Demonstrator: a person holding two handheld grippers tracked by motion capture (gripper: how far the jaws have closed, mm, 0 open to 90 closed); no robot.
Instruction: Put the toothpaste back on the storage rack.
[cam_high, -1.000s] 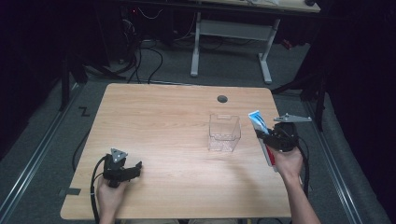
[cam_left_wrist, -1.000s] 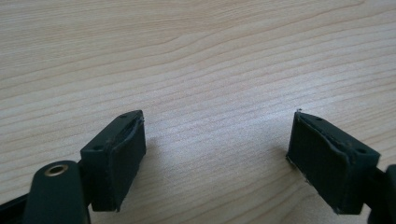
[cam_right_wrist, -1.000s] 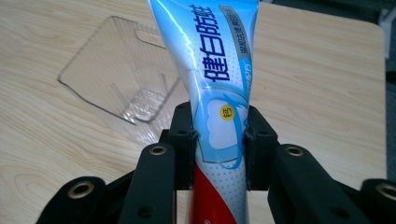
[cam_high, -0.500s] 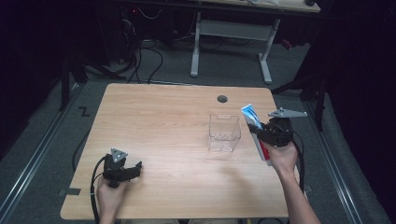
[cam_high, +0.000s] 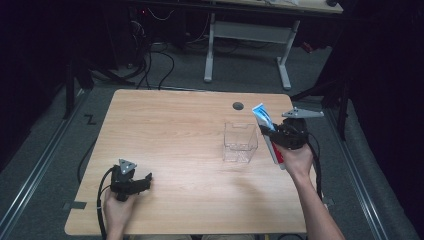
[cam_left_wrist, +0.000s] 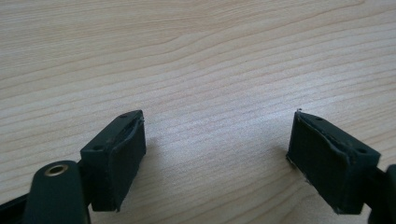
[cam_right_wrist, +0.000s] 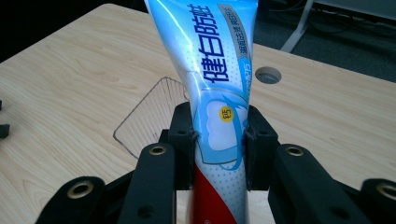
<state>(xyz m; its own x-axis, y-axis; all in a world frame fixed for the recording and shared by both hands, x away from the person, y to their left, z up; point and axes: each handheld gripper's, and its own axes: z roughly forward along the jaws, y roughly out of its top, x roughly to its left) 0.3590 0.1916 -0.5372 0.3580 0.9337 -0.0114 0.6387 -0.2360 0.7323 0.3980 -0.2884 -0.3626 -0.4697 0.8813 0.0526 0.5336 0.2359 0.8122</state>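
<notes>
A: Fingers first. The right gripper (cam_right_wrist: 218, 135) has its pads pinched on a toothpaste tube (cam_right_wrist: 212, 70), gripping it low on the blue-and-white part, just above the red end. The left gripper (cam_left_wrist: 217, 154) has its jaws spread wide with nothing between them, only bare wood.

B: Change since a second ago?

A: In the high view the right gripper (cam_high: 280, 134) has carried the tube (cam_high: 263, 119) up off the table and inward; before, it sat farther out near the right edge. The tube now slants up just beside the clear plastic box (cam_high: 240, 142), not yet over its opening. The left gripper (cam_high: 131, 181) has stayed parked near the front left corner.

B: Meaning?

A: Pick-up looks done; I judge the carry toward the box is under way (drop still to come).

B: Materials?

A: Tube: glossy soft film, flat and wide at the crimped top, dented slightly where the pads press. Box: thin see-through walls, square, open top, empty. Table (cam_high: 165, 125): pale wood grain, matte, with a round cable hole (cam_high: 238, 105) behind the box.
</notes>
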